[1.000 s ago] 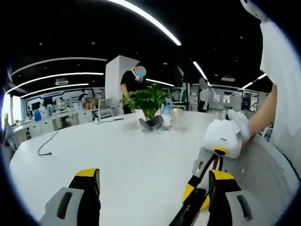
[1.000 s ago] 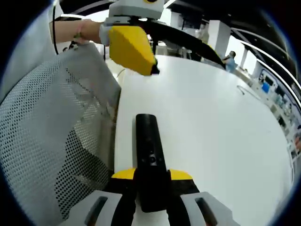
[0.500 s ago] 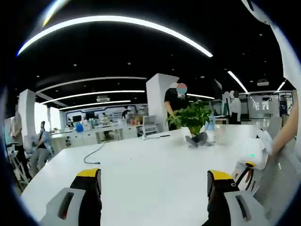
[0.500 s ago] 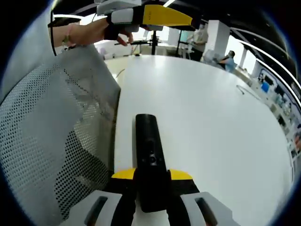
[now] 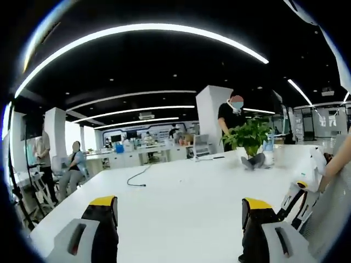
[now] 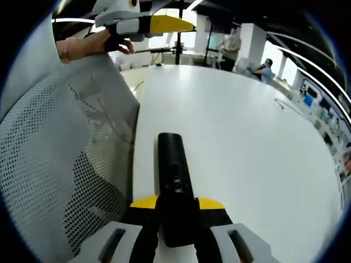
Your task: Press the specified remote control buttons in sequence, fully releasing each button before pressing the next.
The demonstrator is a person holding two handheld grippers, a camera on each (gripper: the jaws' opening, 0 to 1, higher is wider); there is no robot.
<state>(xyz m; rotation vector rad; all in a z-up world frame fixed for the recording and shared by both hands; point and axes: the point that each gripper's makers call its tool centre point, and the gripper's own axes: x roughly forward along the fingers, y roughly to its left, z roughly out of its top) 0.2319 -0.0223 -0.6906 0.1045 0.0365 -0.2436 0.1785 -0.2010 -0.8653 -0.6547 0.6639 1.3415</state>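
Note:
In the right gripper view a black remote control (image 6: 174, 181) lies lengthwise over the white table (image 6: 247, 137), its near end clamped between the yellow-tipped jaws of my right gripper (image 6: 176, 205), which is shut on it. My left gripper (image 6: 148, 24) is raised high at the upper left of that view, held in a gloved hand, well away from the remote. In the left gripper view my left gripper (image 5: 178, 211) stands open, its jaws wide apart with nothing between them, over the white table (image 5: 181, 192). The right gripper (image 5: 300, 192) shows at that view's right edge.
A grey mesh chair back (image 6: 60, 159) stands along the table's left edge beside the remote. A potted plant (image 5: 249, 139) and a black cable (image 5: 137, 178) lie at the table's far side. People stand and sit around the office beyond.
My left gripper has lifted and swung away from the remote; its view has panned left across the room. The remote and the right gripper have stayed put.

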